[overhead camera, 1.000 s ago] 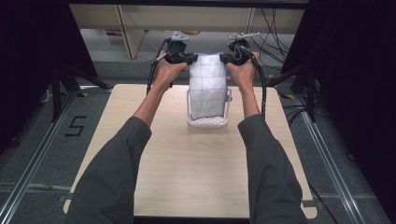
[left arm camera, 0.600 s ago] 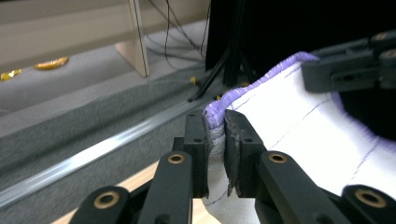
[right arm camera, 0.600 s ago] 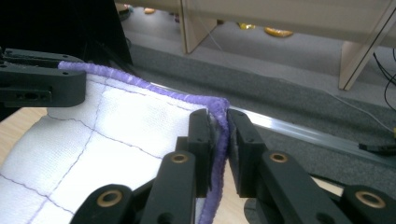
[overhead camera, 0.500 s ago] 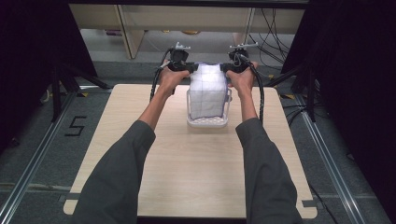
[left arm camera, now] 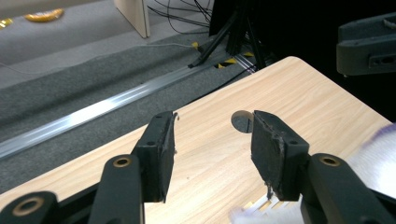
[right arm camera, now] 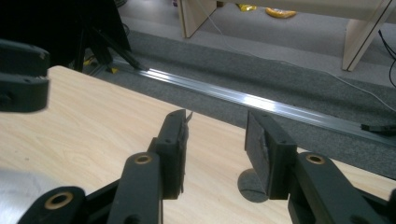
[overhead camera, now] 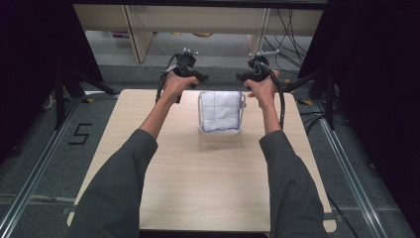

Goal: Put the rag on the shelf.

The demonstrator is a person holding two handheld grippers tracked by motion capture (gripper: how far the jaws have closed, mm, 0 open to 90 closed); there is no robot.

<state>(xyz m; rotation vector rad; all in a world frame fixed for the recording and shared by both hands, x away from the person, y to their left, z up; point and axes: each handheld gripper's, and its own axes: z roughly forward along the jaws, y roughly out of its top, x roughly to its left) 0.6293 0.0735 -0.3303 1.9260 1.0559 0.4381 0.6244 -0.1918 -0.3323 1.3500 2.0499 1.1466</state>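
Setting: wooden counter (overhead camera: 198,188) in a dark-curtained bay, grey floor beyond.
Left gripper (left arm camera: 212,140): jaws have just been opening; nothing between them, bare wood showing through.
Right gripper (right arm camera: 215,140): likewise released, jaws just parted, gap empty.
Cloth (overhead camera: 221,110): white checked, now lying down in the clear bin (overhead camera: 221,130) between both hands, no longer held up.
Meaning: drop-off looks done; next likely withdraw.
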